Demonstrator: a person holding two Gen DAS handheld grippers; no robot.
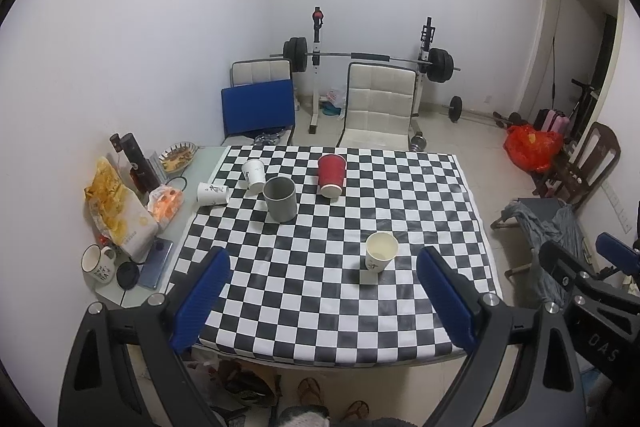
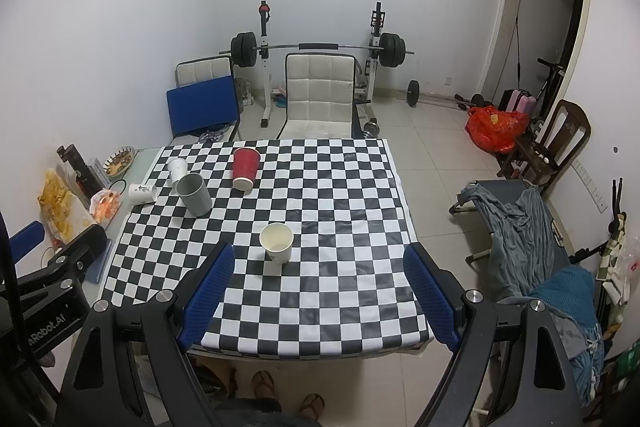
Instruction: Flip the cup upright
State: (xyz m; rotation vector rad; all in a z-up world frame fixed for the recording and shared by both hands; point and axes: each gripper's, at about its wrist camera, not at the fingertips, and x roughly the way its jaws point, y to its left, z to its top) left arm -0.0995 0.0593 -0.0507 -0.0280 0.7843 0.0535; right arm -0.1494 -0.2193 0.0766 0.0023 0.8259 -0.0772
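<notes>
Both claws wide open, nothing held, parked above the near edge of the tabletop [image 1: 472, 187]. Left claw [image 1: 324, 303] with blue pads spread far apart, right claw [image 2: 320, 297] same deal, gaping with nothing between the pads.

Just past the claws: white paper cup [image 1: 381, 251] [image 2: 277, 242] standing upright, mouth up, on the checkered cloth [image 1: 320, 307] [image 2: 320, 307], a bit right of center in the left wrist view, a bit left of center in the right wrist view. Not touching either claw.

Further out, toward the far left: grey cup [image 1: 280, 198] [image 2: 194, 194] upright-ish, tilted a little. Right of it, well apart, red cup [image 1: 331, 174] [image 2: 245, 167] upside down, wide end on the cloth. Behind the grey one, a small white cup [image 1: 254, 173] [image 2: 177, 169] tipped over, and another white cup [image 1: 212, 193] [image 2: 142, 193] lying on its side at the cloth's left edge.

Off the cloth on the left: bag of chips [image 1: 116, 211], mug [image 1: 97, 263], dark bottle [image 1: 138, 163], bowl of snacks [image 1: 177, 155].

Way back: two white chairs [image 1: 378, 103] and a barbell rack [image 1: 368, 57] against the wall.
</notes>
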